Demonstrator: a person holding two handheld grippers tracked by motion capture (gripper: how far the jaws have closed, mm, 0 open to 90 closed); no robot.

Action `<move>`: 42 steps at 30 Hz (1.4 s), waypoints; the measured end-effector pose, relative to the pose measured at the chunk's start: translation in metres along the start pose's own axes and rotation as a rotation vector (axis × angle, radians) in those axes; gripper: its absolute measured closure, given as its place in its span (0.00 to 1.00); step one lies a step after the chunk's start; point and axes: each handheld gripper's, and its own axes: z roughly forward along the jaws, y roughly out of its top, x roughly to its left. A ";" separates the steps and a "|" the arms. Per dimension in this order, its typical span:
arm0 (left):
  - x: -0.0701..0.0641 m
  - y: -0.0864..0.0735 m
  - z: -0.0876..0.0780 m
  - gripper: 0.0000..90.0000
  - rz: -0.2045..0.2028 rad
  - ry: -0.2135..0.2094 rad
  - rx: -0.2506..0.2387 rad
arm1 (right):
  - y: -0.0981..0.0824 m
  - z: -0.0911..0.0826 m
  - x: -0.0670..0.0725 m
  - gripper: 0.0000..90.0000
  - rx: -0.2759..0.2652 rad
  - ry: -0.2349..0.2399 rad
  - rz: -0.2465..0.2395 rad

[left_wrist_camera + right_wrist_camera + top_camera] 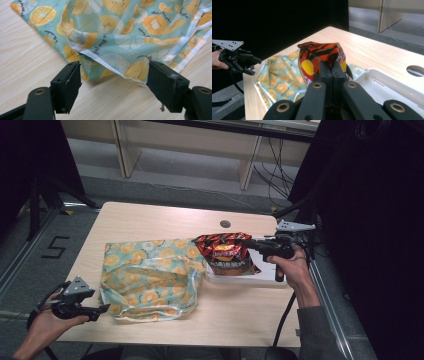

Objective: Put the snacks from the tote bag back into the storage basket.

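Two grippers are at work here, and the right gripper (pixel 250 243) is the busy one: its jaws are pinched tight on the edge of a chip bag (pixel 226 252), holding it partly upright over a white tray (pixel 260 276) near the table's far right side. In the right gripper view the closed jaws press flat together against the bag's crinkled foil (pixel 319 56), with the tray's rim (pixel 372 72) just beside them.

The left gripper (pixel 102 309) sits at the near left corner of the table (pixel 150 217), jaws spread wide and holding nothing. In its own view the two black pads stand on either side of the near hem of a patterned plastic bag (pixel 120 37), not pressing on it.

The work looks about midway to me: the chip bag is gripped and lifted, close to the plastic bag's edge, but the plastic bag lies flat and unopened, so opening it and getting the snack inside would be what remains.

The chip bag is red and black with a yellow logo, puffy and creased. The plastic bag is teal with orange slices, glossy, rumpled, white-trimmed.
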 end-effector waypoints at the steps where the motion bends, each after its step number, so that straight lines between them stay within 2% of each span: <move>1: 0.000 0.000 0.000 0.30 0.003 0.000 -0.003 | -0.005 0.001 -0.004 1.00 0.002 -0.008 0.007; 2: 0.000 0.000 0.000 0.29 0.001 0.001 -0.003 | -0.007 0.000 -0.006 1.00 0.007 -0.004 0.039; 4: 0.000 0.000 0.000 0.29 0.001 0.000 -0.001 | -0.010 0.001 -0.010 1.00 -0.008 -0.010 0.037; 5: 0.000 0.000 0.000 0.29 0.003 -0.002 0.002 | -0.014 -0.003 -0.015 1.00 -0.012 -0.026 0.086; 6: -0.001 0.000 0.001 0.29 -0.010 -0.008 -0.002 | -0.016 -0.004 -0.020 1.00 -0.028 -0.028 0.082; 7: -0.001 0.000 0.001 0.29 -0.006 -0.003 0.000 | -0.017 -0.007 -0.021 1.00 -0.016 -0.030 0.115; 10: 0.000 0.000 0.001 0.29 0.008 -0.006 0.001 | -0.021 -0.015 -0.032 1.00 -0.026 -0.069 0.139; 12: -0.003 0.000 0.003 0.29 -0.024 0.002 -0.020 | -0.024 -0.018 -0.038 1.00 -0.024 -0.091 0.156; 13: -0.001 0.000 0.002 0.29 -0.006 -0.011 0.001 | -0.025 -0.020 -0.042 1.00 -0.019 -0.094 0.174; 14: -0.001 0.000 0.002 0.29 -0.006 -0.011 0.001 | -0.025 -0.020 -0.042 1.00 -0.019 -0.094 0.174; 16: -0.001 0.000 0.001 0.29 -0.006 -0.007 0.001 | -0.030 -0.024 -0.052 1.00 -0.021 -0.113 0.215; 17: -0.001 0.001 0.001 0.29 -0.006 -0.006 0.000 | -0.033 -0.023 -0.056 1.00 -0.032 -0.118 0.210; 19: 0.000 0.000 0.001 0.29 -0.004 -0.009 0.002 | -0.033 -0.027 -0.062 0.99 -0.013 -0.139 0.207; 21: 0.000 0.001 0.001 0.29 0.010 -0.004 0.007 | -0.033 -0.028 -0.066 0.99 -0.010 -0.134 0.218; 22: 0.000 0.001 0.001 0.29 0.010 -0.004 0.007 | -0.033 -0.027 -0.067 0.99 -0.002 -0.144 0.217; 23: 0.000 0.001 0.001 0.29 0.007 -0.005 0.003 | -0.033 -0.027 -0.067 0.98 -0.003 -0.133 0.221; 24: 0.000 0.001 0.001 0.29 0.009 -0.005 0.007 | -0.031 -0.026 -0.069 0.97 0.002 -0.138 0.207; 25: 0.000 0.000 0.001 0.29 0.008 -0.005 0.007 | -0.030 -0.026 -0.067 0.96 0.013 -0.134 0.253; 26: 0.000 0.000 0.002 0.29 -0.004 -0.011 0.005 | -0.030 -0.025 -0.071 0.95 0.016 -0.151 0.212; 28: 0.000 0.001 0.001 0.29 0.002 -0.007 0.004 | -0.029 -0.024 -0.070 0.94 0.022 -0.156 0.229; 29: 0.000 0.000 0.002 0.29 -0.003 -0.010 0.003 | -0.028 -0.021 -0.073 0.93 0.033 -0.180 0.197; 30: 0.000 0.000 0.001 0.29 -0.001 -0.008 0.005 | -0.028 -0.020 -0.073 0.92 0.033 -0.189 0.200; 31: 0.000 0.000 0.001 0.29 0.013 -0.005 0.005 | -0.027 -0.018 -0.071 0.91 0.035 -0.194 0.244; 32: 0.000 0.000 0.001 0.29 0.013 -0.005 0.005 | -0.027 -0.018 -0.071 0.91 0.035 -0.194 0.244; 33: 0.000 0.001 0.001 0.29 0.010 -0.006 0.004 | -0.028 -0.016 -0.074 0.91 0.037 -0.212 0.196; 34: -0.001 0.001 0.002 0.29 -0.006 -0.006 -0.002 | -0.028 -0.013 -0.076 0.92 0.039 -0.233 0.178; 35: 0.000 0.000 0.002 0.30 -0.002 -0.006 -0.003 | -0.027 -0.011 -0.075 0.92 0.045 -0.244 0.209; 37: -0.001 0.000 0.002 0.29 -0.001 -0.005 -0.004 | -0.027 -0.007 -0.078 0.93 0.038 -0.269 0.186; 38: -0.001 0.001 0.002 0.29 -0.003 -0.004 -0.008 | -0.026 -0.007 -0.077 0.94 0.055 -0.286 0.209; 40: 0.000 0.001 0.002 0.29 0.002 -0.005 0.002 | -0.027 -0.003 -0.082 0.95 0.037 -0.299 0.170; 41: 0.000 0.001 0.002 0.29 0.016 0.001 -0.001 | -0.027 -0.002 -0.083 0.95 0.032 -0.292 0.181; 42: 0.000 0.001 0.002 0.29 0.016 0.000 0.000 | -0.027 -0.001 -0.082 0.96 0.030 -0.301 0.215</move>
